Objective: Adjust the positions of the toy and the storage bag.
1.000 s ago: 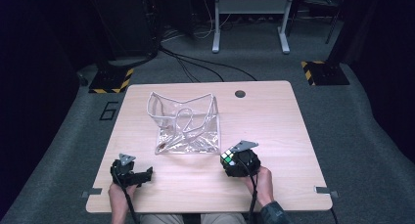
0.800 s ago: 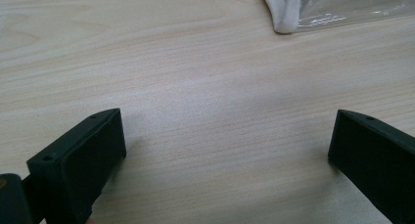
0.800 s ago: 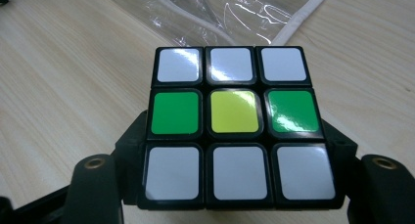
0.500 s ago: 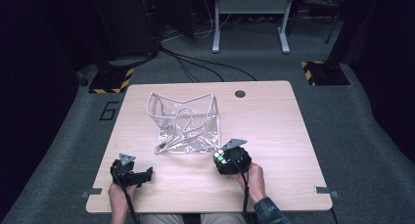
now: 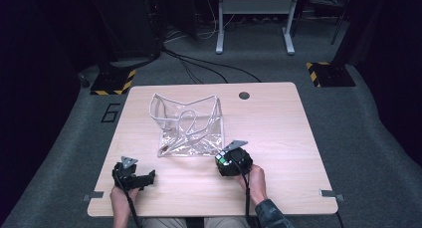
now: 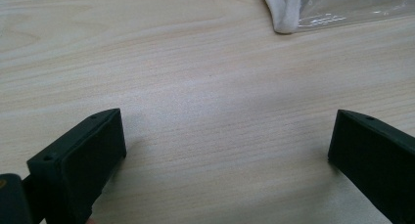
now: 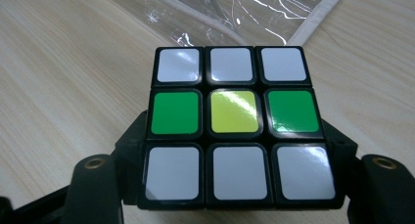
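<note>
A puzzle cube (image 7: 235,131) with white, green and yellow squares sits between the jaws of my right gripper (image 5: 228,162), which is shut on it just above the table's front half. In the high view the cube (image 5: 222,160) lies close to the front right corner of a clear plastic bag (image 5: 189,126) with white edging. The bag stands open in the middle of the wooden table (image 5: 278,123). My left gripper (image 5: 147,177) rests low at the front left, open, with bare wood between its jaws. A white corner of the bag (image 6: 286,16) shows ahead of it.
A round cable hole (image 5: 244,95) is in the table's far edge. Grey carpet surrounds the table, with cables, a white stand (image 5: 254,19) and yellow-black marked feet (image 5: 112,81) beyond the far side. Bare wood lies to the right of the bag.
My right gripper has carried the cube a little to the left and down, nearer the bag's front corner. The left gripper has stayed put.
</note>
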Action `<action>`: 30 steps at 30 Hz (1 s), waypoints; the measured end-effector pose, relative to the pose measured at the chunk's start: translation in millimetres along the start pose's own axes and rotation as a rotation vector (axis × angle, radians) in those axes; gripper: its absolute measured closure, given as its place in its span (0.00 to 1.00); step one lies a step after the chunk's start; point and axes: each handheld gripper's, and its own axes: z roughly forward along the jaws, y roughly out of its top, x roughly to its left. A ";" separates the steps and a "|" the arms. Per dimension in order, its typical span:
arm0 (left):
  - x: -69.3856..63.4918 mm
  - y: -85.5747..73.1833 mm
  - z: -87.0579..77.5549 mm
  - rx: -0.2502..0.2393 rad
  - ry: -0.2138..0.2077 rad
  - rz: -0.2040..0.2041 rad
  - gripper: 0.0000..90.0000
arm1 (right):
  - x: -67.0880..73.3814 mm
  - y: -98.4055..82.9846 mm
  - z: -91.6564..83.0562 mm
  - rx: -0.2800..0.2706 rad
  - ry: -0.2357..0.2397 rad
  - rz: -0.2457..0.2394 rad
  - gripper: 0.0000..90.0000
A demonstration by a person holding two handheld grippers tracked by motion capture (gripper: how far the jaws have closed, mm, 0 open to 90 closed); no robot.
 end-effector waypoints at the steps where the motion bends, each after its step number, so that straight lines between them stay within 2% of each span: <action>1: 0.0 0.0 0.0 0.000 0.000 0.000 0.00 | -0.2 0.0 0.3 0.001 0.001 0.003 0.37; 4: -0.1 0.0 0.0 0.000 0.000 -0.001 0.00 | -0.1 -0.4 1.2 0.006 -0.009 0.031 0.36; 6: 0.0 0.0 0.0 0.000 0.000 0.001 0.00 | -1.1 -1.0 -0.5 -0.028 -0.015 0.041 0.27; 8: 0.0 0.0 0.0 0.000 0.000 0.001 0.00 | -1.2 0.0 -1.7 -0.027 -0.015 0.038 0.19; 13: 0.0 0.0 0.0 0.000 0.000 0.001 0.00 | 0.8 -1.8 -3.0 -0.010 0.000 0.046 0.16; 18: 0.0 -0.3 -0.6 0.001 0.002 0.002 0.01 | -0.8 -3.1 -5.4 -0.024 0.010 0.037 0.15; 23: 0.2 -0.2 -0.6 0.002 0.001 0.005 0.01 | -2.8 -1.3 -12.8 -0.043 0.021 0.056 0.14; 28: -0.3 -0.4 -0.9 -0.004 -0.002 0.014 0.01 | -6.8 1.8 -16.9 -0.051 0.023 0.052 0.13; 30: -0.9 0.0 -1.1 -0.005 0.001 0.027 0.01 | -9.4 3.7 -18.9 -0.059 0.024 0.052 0.08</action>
